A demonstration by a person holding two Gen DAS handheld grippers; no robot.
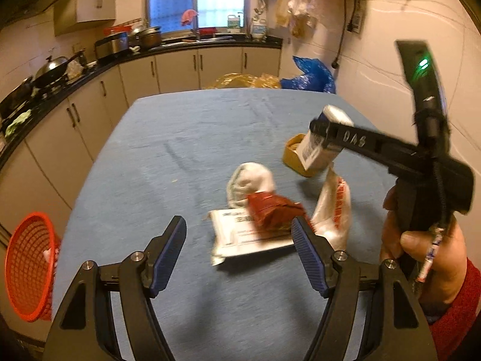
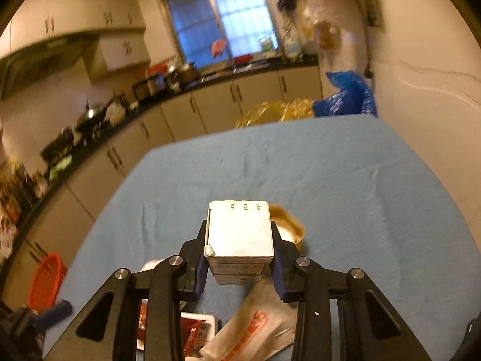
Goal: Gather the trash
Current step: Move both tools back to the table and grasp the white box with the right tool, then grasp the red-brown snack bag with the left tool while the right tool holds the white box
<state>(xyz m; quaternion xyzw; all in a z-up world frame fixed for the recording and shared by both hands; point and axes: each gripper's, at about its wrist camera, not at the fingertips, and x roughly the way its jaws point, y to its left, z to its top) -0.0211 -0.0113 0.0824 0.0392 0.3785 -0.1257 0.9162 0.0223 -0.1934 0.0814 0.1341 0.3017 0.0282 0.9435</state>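
While the left hand-held gripper (image 1: 239, 251) stands wide and empty above the near part of the blue-covered counter (image 1: 168, 162), a flat white packet (image 1: 240, 237) lies just ahead of it with a red wrapper (image 1: 272, 210) on top, a white plastic bag (image 1: 333, 210) beside them and a crumpled white wad (image 1: 251, 185) behind. Farther on, the right hand-held gripper (image 2: 239, 263) clamps a small white carton (image 2: 240, 231) raised above a tan round container (image 1: 296, 156). A red basket (image 1: 28, 266) hangs off the counter's left edge.
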